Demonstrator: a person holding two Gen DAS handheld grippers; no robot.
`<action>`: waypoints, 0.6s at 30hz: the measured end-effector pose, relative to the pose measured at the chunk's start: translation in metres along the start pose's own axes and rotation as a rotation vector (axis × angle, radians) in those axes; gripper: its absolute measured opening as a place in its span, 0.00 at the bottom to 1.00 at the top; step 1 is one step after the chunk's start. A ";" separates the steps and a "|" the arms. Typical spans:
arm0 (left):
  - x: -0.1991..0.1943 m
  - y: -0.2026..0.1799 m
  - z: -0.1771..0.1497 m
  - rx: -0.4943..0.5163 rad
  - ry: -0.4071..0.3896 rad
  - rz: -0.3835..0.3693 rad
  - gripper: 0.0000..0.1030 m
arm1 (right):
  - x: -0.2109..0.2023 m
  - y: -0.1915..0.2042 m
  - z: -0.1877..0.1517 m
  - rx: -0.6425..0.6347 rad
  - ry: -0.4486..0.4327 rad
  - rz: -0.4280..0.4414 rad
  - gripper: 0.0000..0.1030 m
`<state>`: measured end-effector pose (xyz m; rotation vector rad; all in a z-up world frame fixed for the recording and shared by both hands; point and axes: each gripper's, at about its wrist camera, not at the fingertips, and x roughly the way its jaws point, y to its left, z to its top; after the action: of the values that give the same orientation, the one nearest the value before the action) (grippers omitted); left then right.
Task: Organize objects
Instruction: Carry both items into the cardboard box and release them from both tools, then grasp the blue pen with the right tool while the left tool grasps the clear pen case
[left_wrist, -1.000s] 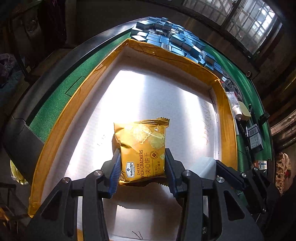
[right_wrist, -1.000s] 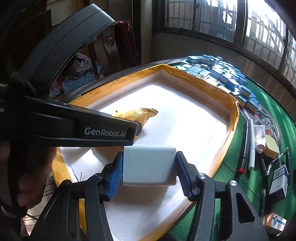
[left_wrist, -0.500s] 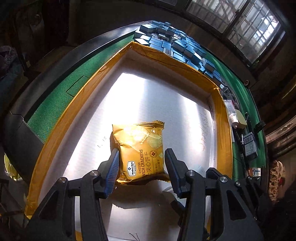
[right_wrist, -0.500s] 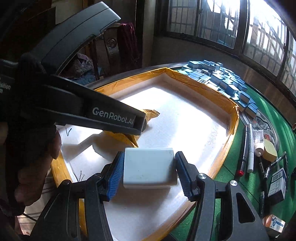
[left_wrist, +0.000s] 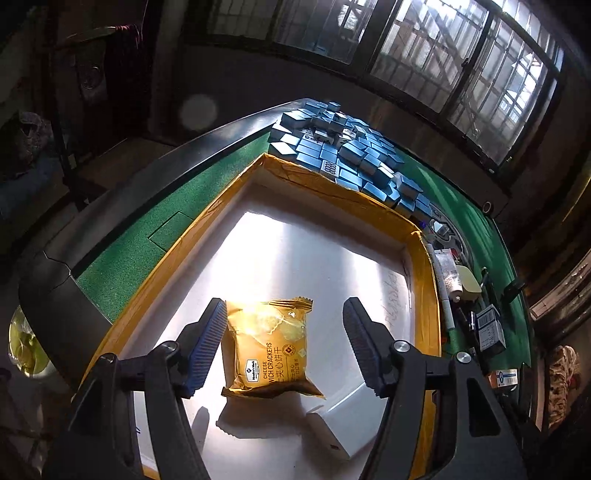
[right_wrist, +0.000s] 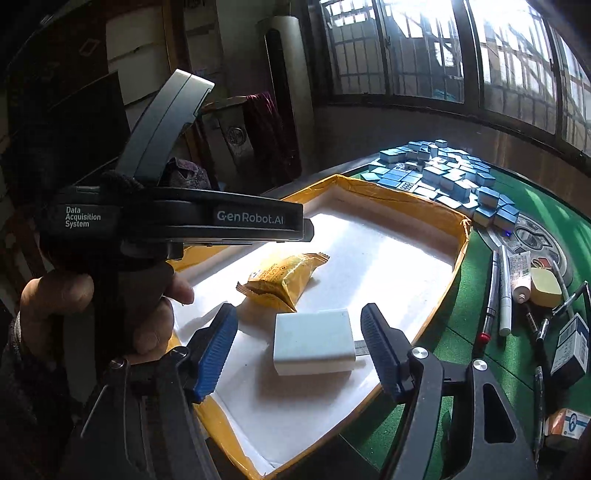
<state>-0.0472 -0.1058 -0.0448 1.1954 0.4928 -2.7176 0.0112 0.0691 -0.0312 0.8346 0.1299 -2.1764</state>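
my left gripper and right gripper are opening, releasing cracker packet and white block inside the tray, lower centre.

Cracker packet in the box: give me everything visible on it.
The cracker packet is a glossy yellow foil pouch with crimped, zigzag ends, printed "CHEESE ...WICH CRACKERS" plus Chinese text and a cracker picture. It looks sealed and puffy, lying flat on the white floor of the box, between the opening left claw, near the white block.
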 end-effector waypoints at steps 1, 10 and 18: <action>-0.001 -0.005 0.000 0.017 -0.003 -0.003 0.63 | -0.005 -0.005 -0.001 0.022 -0.012 0.005 0.63; -0.017 -0.053 -0.008 0.124 -0.013 -0.128 0.63 | -0.046 -0.062 -0.021 0.204 -0.053 -0.072 0.66; -0.014 -0.093 -0.020 0.180 0.050 -0.233 0.63 | -0.070 -0.125 -0.045 0.345 0.004 -0.233 0.65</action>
<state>-0.0469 -0.0120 -0.0252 1.3287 0.4250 -2.9907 -0.0201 0.2149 -0.0447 1.0594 -0.1602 -2.4568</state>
